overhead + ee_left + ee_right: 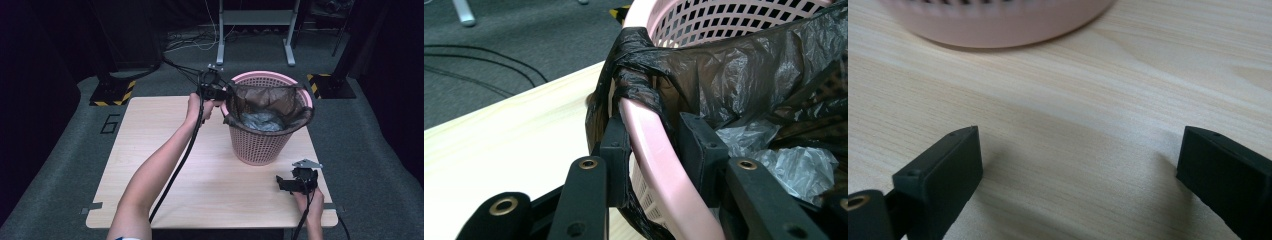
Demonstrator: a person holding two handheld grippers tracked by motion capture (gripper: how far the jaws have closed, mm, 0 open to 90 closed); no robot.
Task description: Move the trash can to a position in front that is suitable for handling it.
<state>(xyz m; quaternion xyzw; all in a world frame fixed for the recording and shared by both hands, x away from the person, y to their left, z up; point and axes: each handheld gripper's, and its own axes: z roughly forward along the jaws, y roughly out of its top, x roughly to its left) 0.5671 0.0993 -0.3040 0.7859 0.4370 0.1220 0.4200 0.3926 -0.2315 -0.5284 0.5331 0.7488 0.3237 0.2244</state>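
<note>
One pink basket (262,145) with black liner (734,75) and crumpled plastic (804,167), left tongs (655,145) astride its rim, right tongs (1078,172) spread wide.

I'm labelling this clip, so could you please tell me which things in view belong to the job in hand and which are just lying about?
In the job:
- pink basket
- black bin bag lining it
- left gripper, its jaws straddling the rim and bag edge

Idle or background:
- right gripper, open above the table
- metal stand on the floor behind
</note>
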